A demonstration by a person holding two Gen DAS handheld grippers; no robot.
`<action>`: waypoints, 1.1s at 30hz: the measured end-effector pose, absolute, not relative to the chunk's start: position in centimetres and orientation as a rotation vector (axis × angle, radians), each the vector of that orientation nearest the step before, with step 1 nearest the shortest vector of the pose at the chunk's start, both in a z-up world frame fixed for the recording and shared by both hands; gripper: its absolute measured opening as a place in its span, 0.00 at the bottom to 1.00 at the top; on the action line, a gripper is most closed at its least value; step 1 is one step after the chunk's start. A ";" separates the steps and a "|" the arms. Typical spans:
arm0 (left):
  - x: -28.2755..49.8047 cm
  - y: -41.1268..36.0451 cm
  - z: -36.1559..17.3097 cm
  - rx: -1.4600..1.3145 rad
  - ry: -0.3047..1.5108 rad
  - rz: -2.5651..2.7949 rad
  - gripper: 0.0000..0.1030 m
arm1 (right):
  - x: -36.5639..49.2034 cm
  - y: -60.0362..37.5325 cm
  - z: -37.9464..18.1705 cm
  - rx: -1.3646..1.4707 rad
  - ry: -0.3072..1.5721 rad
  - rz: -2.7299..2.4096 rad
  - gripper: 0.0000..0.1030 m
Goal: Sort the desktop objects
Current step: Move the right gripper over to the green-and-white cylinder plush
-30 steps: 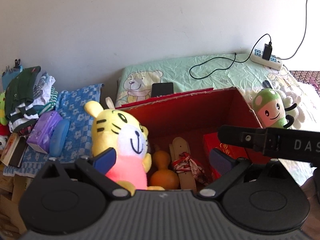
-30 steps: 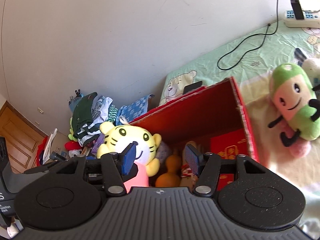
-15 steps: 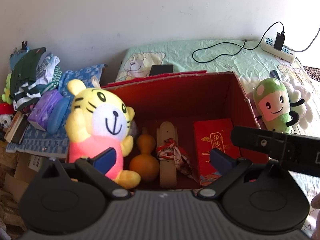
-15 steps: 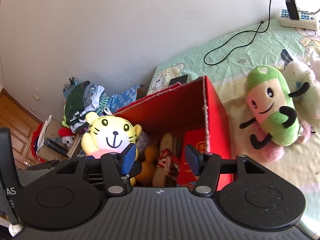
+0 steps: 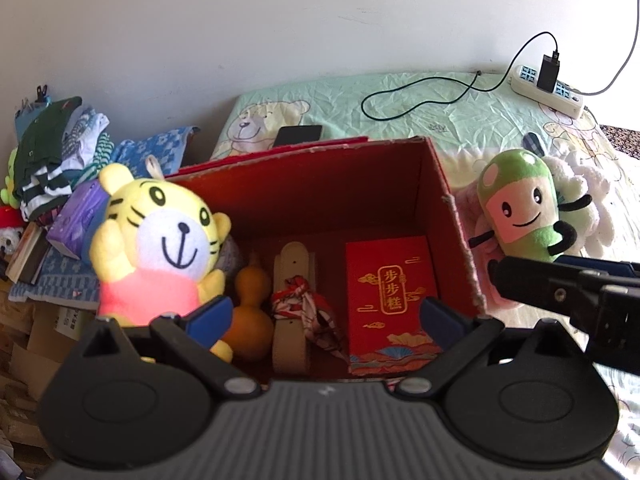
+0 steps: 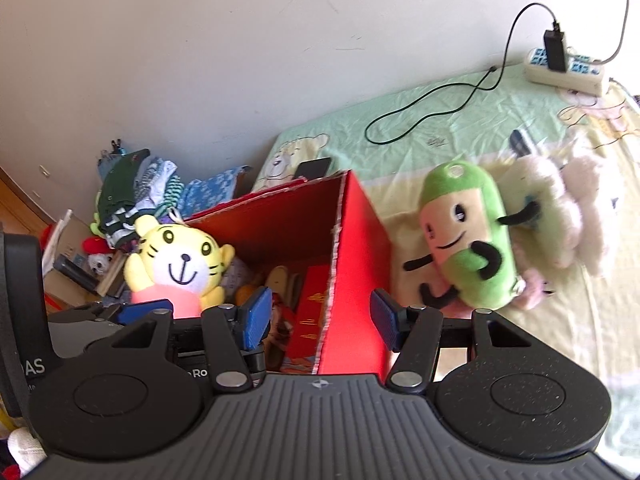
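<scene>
Sunlit bed with a green bear sheet (image 5: 420, 120) carries everything. Nearest, the left claw (image 5: 326, 316) is spread wide with nothing between its pads, hovering over the red box (image 5: 452, 216); its body cuts off the box's near wall. Right claw (image 6: 320, 320) is spread about halfway, straddling the box's right wall without touching it. Inside lie a gourd (image 5: 250, 320), a strap (image 5: 292, 304) and a red packet (image 5: 390, 300) with gold Chinese characters; the tiger (image 5: 160, 248) leans at the left. Beyond the box lies a green plush (image 6: 464, 244).
</scene>
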State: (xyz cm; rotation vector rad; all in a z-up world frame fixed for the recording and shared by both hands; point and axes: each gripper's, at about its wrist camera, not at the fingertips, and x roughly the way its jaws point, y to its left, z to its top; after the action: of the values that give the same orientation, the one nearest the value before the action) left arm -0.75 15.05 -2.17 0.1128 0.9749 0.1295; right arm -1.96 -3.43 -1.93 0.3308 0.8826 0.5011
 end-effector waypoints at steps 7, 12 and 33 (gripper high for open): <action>-0.4 13.5 -2.2 0.146 0.980 0.109 0.97 | -2.4 -4.4 -1.3 0.287 0.870 0.453 0.57; -0.2 13.1 -2.2 0.161 0.986 0.098 0.98 | -2.6 -4.9 -1.2 0.280 0.866 0.423 0.57; 0.4 14.8 -3.5 0.179 1.014 -0.023 0.99 | -3.9 -3.8 -3.2 0.352 0.877 0.304 0.57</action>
State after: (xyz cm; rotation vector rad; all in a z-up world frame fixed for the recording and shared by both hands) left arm 0.39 14.83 -3.51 0.1791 1.0137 -0.0229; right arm -3.89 -3.83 -3.17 0.3524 0.8773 0.3042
